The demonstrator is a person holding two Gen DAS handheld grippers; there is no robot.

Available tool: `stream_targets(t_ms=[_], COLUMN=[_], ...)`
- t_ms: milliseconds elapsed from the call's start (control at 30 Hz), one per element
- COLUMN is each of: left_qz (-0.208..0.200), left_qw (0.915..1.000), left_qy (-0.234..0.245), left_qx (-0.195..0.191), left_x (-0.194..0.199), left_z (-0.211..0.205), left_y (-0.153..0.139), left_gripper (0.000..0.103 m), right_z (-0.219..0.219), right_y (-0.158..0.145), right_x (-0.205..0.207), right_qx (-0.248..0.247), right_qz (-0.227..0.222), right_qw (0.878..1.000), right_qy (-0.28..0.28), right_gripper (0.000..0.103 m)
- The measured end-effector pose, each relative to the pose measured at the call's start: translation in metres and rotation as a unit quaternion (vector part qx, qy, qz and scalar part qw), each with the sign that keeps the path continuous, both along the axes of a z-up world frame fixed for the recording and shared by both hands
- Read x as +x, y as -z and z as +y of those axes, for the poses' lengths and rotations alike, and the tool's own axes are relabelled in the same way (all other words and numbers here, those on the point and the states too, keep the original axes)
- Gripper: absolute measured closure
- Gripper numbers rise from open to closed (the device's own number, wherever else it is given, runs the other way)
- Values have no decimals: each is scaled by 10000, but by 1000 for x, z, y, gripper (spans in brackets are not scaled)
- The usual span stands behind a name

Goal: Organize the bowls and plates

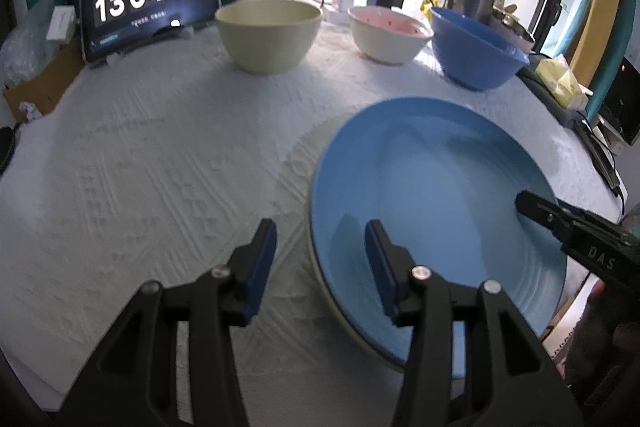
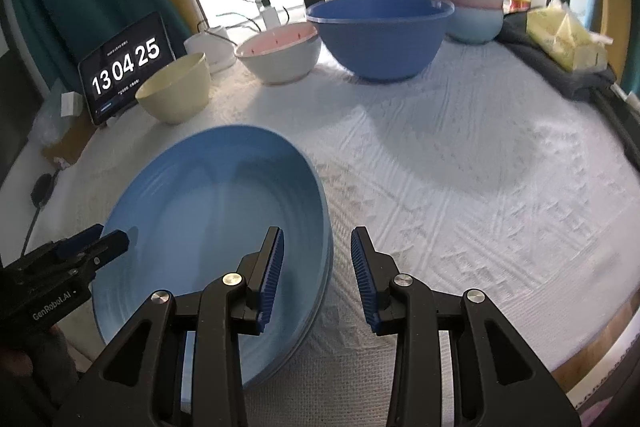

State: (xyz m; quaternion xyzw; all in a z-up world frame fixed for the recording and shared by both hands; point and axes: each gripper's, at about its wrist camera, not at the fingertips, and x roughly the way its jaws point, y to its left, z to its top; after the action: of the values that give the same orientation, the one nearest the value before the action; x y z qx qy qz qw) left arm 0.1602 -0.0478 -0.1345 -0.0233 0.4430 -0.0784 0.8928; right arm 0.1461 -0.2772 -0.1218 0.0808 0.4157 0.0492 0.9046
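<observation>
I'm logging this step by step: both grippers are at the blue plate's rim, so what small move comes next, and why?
Probably close both grippers on the rim. The left gripper and right gripper are open, each straddling an opposite edge of the blue plate, one finger inside, one outside. Nothing is gripped yet, so it can't be lifted.

plate (image 1: pixel 440 187) light blue | bowls: cream (image 1: pixel 268 37), blue (image 1: pixel 476 55)

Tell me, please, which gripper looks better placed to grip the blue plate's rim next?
Probably either, with a slight edge to the right. The right gripper is open and straddles the blue plate's near rim squarely. The left gripper is open too and straddles the opposite rim.
</observation>
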Motion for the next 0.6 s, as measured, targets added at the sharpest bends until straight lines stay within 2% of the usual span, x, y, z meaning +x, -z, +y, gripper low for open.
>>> stream_targets(t_ms=[33,67,100,167,267,333,433,600], left_qz=[59,8,-9,59,251,322,231,178], left_qw=[10000,10000,9999,10000,9985,9962,9976,9959], left_qy=[16,11,-9,-12,-61,-79,31,541], left_qx=[7,48,130,10,-487,-801,-650,-703], left_x=[1,1,1,4,9,12,10,5], left_z=[-1,-2,-2,0,9,14,4,-14], left_y=[3,3,3,5,10,13,13,14], left_gripper=[51,42,39,37,35,31,25,26], right_z=[0,-1,-2,-3,0,1,3,3], right_y=[3,6,8,8,8,10,11,13], right_x=[2,3,5,5,6,7,8,7], right_qx=[68,185,365,473,487,573,644,677], right_qz=[80,167,237,280,270,299,297,285], right_qw=[9999,9997,9990,9984,9982,9976,9973,9971], right_qy=[-26,-76,-138,-141,-202,-228,-208,-177], right_gripper=[66,66,65,64,63,59,57,56])
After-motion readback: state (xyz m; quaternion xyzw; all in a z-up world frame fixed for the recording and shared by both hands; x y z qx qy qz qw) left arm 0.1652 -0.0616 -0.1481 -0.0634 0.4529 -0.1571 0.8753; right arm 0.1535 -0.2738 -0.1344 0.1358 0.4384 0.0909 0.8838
